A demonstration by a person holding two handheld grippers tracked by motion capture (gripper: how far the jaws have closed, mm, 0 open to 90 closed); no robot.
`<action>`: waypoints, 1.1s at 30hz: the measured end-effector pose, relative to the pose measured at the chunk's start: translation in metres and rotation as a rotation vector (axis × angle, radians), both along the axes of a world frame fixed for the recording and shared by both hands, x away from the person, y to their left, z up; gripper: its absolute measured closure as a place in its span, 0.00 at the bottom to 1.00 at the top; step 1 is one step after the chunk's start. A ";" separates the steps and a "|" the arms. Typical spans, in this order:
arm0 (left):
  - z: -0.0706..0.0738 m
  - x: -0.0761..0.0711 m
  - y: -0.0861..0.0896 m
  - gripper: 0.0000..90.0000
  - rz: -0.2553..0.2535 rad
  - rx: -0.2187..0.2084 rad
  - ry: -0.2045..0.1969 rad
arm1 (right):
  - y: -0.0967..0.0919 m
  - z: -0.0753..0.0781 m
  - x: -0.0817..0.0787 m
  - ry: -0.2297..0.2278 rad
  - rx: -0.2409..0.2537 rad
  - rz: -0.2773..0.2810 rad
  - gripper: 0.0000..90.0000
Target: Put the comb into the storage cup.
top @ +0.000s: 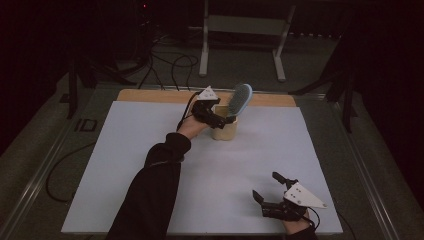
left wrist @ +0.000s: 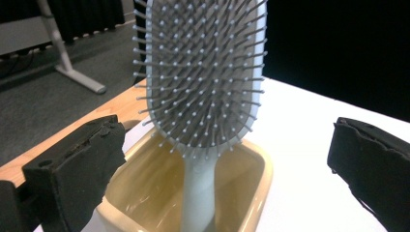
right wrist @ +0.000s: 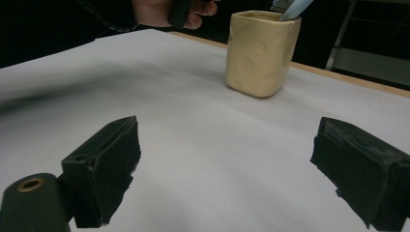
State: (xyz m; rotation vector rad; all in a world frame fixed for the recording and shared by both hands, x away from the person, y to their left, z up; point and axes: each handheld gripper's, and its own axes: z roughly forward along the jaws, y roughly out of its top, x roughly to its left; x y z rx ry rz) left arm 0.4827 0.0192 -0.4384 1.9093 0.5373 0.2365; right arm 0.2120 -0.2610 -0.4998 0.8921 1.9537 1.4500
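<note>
A pale blue hairbrush (top: 240, 99) stands handle-down in a cream, square-sided cup (top: 225, 130) at the far middle of the table, its bristled head leaning out to the right. My left gripper (top: 222, 119) is right at the cup and open. In the left gripper view the brush (left wrist: 203, 72) rises from the cup (left wrist: 145, 188) between the wide jaws, and neither pad touches it. Near the front right edge my right gripper (top: 265, 185) is open and holds nothing. In the right gripper view the cup (right wrist: 261, 53) stands well beyond that gripper (right wrist: 225, 145).
A white sheet (top: 150, 150) covers the table, with a strip of bare wood (top: 150, 95) along its far edge. A metal stand (top: 240, 30) and cables (top: 170, 65) are on the floor behind the table. A dark sleeve (top: 150, 190) lies across the left half of the sheet.
</note>
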 end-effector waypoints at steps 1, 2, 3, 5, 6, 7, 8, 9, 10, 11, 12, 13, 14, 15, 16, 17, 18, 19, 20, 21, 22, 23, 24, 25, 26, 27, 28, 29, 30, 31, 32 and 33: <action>0.001 -0.001 0.001 0.00 -0.002 -0.001 -0.006 | 0.000 0.000 0.000 0.000 0.002 0.000 0.10; 0.002 -0.001 0.001 0.00 -0.004 -0.004 -0.007 | 0.000 0.001 -0.001 -0.002 0.000 -0.001 0.10; 0.003 -0.002 0.001 0.00 -0.008 -0.003 -0.004 | 0.000 0.001 -0.001 -0.003 -0.001 -0.002 0.10; 0.005 -0.003 0.000 0.00 -0.012 0.006 -0.004 | -0.001 0.001 -0.001 0.001 0.003 -0.005 0.10; 0.006 -0.004 0.001 0.00 -0.016 0.005 -0.002 | -0.001 0.001 0.000 0.001 0.002 -0.005 0.10; 0.007 -0.004 0.001 0.00 -0.016 0.005 -0.002 | -0.001 0.001 0.000 0.000 0.002 -0.005 0.10; 0.008 -0.005 0.003 0.00 -0.020 0.006 -0.004 | -0.001 0.001 0.000 -0.001 0.000 -0.004 0.10; 0.010 -0.006 0.003 0.00 -0.023 0.004 -0.003 | 0.000 0.001 0.000 -0.003 -0.001 -0.004 0.10; 0.011 -0.007 0.004 0.00 -0.027 0.010 -0.003 | 0.000 0.001 0.000 -0.006 -0.005 -0.003 0.10; 0.012 -0.009 0.006 0.00 -0.031 0.009 -0.005 | -0.001 0.001 -0.001 -0.005 -0.005 -0.004 0.10; 0.013 -0.010 0.006 0.00 -0.031 0.007 -0.003 | -0.001 0.002 -0.001 -0.004 -0.002 -0.004 0.10; 0.014 -0.011 0.007 0.00 -0.034 0.010 0.001 | 0.000 0.002 -0.001 -0.004 -0.002 -0.005 0.10; 0.015 -0.013 0.009 0.00 -0.038 0.015 -0.001 | 0.000 0.002 -0.002 -0.007 -0.004 -0.006 0.10; 0.017 -0.014 0.011 0.00 -0.039 0.013 -0.003 | 0.000 0.002 -0.002 -0.007 -0.006 -0.007 0.10; 0.018 -0.015 0.013 0.00 -0.040 0.012 -0.002 | 0.000 0.002 -0.002 -0.006 -0.006 -0.008 0.10; 0.019 -0.017 0.015 0.00 -0.041 0.006 0.000 | 0.000 0.003 -0.002 -0.009 -0.004 -0.008 0.10; 0.020 -0.018 0.018 0.00 -0.044 0.005 0.004 | 0.001 0.003 -0.002 -0.010 -0.006 -0.010 0.10; 0.021 -0.020 0.020 0.00 -0.045 0.006 0.006 | 0.001 0.003 -0.003 -0.009 -0.008 -0.011 0.10; 0.022 -0.022 0.022 0.00 -0.049 0.009 0.004 | 0.001 0.003 -0.003 -0.009 -0.011 -0.010 0.10; 0.023 -0.023 0.025 0.00 -0.056 0.011 0.007 | 0.002 0.003 -0.003 -0.010 -0.011 -0.006 0.10; 0.023 -0.025 0.027 0.00 -0.054 0.010 0.007 | 0.002 0.003 -0.002 -0.010 -0.013 -0.006 0.10; 0.024 -0.027 0.029 0.00 -0.056 0.013 0.003 | 0.001 0.003 -0.002 -0.010 -0.014 -0.005 0.10; 0.025 -0.028 0.031 0.00 -0.059 0.010 0.007 | 0.002 0.003 -0.002 -0.009 -0.013 -0.006 0.10; 0.025 -0.029 0.033 0.00 -0.055 0.009 0.007 | 0.002 0.003 -0.001 -0.010 -0.015 -0.006 0.10; 0.026 -0.031 0.036 0.00 -0.058 0.008 0.003 | 0.002 0.002 -0.002 -0.009 -0.013 -0.007 0.10; 0.026 -0.032 0.038 0.00 -0.060 0.007 0.008 | 0.002 0.002 -0.001 -0.010 -0.016 -0.007 0.10; 0.027 -0.033 0.040 0.00 -0.059 0.011 0.006 | 0.003 0.002 -0.001 -0.011 -0.018 -0.006 0.10; 0.027 -0.034 0.042 0.00 -0.059 0.007 0.007 | 0.003 0.002 -0.001 -0.011 -0.018 -0.006 0.10; 0.027 -0.035 0.044 0.00 -0.062 0.005 0.010 | 0.002 0.002 -0.002 -0.010 -0.017 -0.007 0.10; 0.026 -0.037 0.046 0.00 -0.061 0.007 0.009 | 0.002 0.002 -0.001 -0.009 -0.016 -0.008 0.10; 0.026 -0.038 0.047 0.00 -0.064 0.010 0.012 | 0.002 0.002 -0.001 -0.009 -0.015 -0.008 0.10; 0.026 -0.039 0.049 0.00 -0.065 0.010 0.012 | 0.002 0.002 -0.001 -0.008 -0.015 -0.009 0.10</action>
